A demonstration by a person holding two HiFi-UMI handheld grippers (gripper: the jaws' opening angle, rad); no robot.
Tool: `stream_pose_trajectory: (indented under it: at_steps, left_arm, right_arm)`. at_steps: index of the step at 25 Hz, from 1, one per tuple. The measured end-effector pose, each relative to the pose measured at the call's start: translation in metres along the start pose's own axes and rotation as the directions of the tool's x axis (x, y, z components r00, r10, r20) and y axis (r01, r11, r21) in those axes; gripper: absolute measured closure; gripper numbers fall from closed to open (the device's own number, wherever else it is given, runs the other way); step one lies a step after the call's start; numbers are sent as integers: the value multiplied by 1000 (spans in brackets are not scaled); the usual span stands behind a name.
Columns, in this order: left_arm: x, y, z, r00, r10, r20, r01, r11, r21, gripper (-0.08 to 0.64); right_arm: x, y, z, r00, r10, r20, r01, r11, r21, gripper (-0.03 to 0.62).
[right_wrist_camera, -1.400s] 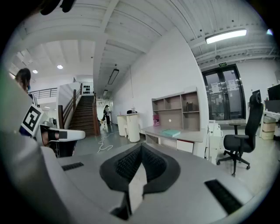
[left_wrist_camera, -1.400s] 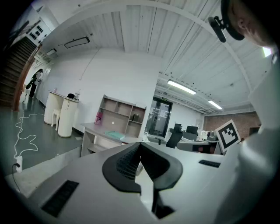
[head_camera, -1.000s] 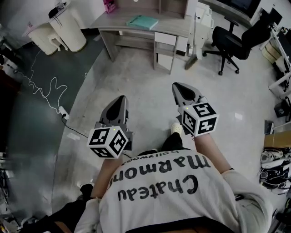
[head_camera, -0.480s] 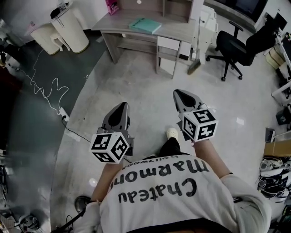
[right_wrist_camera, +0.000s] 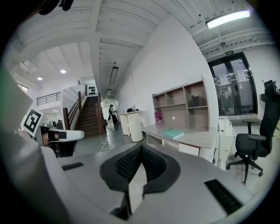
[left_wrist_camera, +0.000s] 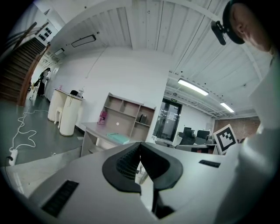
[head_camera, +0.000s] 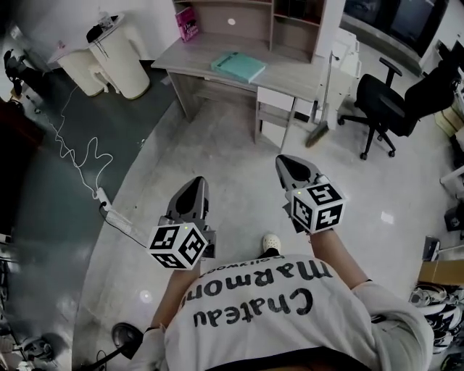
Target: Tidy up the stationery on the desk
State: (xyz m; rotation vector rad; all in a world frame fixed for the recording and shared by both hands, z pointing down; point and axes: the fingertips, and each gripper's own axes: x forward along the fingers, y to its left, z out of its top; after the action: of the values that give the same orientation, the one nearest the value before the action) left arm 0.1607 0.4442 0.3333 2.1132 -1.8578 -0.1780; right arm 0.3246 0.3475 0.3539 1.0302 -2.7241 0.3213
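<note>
A grey desk stands ahead across the floor, also in the left gripper view as the desk and the right gripper view as the desk. A teal notebook lies flat on its top; the same teal notebook shows in both gripper views. A pink box stands at the desk's back left. My left gripper and right gripper are held over the floor, well short of the desk, both shut and holding nothing.
A shelf unit sits on the desk's back. A broom leans at its right end. A black office chair stands to the right, a white rounded stand to the left. A cable and power strip lie on the floor.
The desk has come lower and larger in the head view as the person walks toward it. Both grippers stay shut and keep their pose.
</note>
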Motion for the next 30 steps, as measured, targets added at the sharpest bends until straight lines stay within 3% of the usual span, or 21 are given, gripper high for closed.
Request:
stream_pose_trajectory:
  at_steps: [7, 12, 24, 30]
  left_arm:
    - [76, -7, 31, 997, 30, 76, -31, 999, 14, 545]
    - [109, -7, 38, 992, 67, 107, -69, 997, 17, 545]
    - [157, 11, 11, 996, 78, 30, -77, 996, -37, 545]
    - [193, 38, 24, 999, 43, 20, -42, 999, -30, 543]
  right_arm:
    - [41, -65, 57, 995, 61, 82, -58, 998, -39, 578]
    - [63, -94, 77, 990, 90, 108, -83, 994, -64, 578]
    - [109, -121, 48, 993, 114, 24, -114, 993, 17, 578]
    - [149, -127, 53, 996, 93, 10, -94, 995, 33, 578]
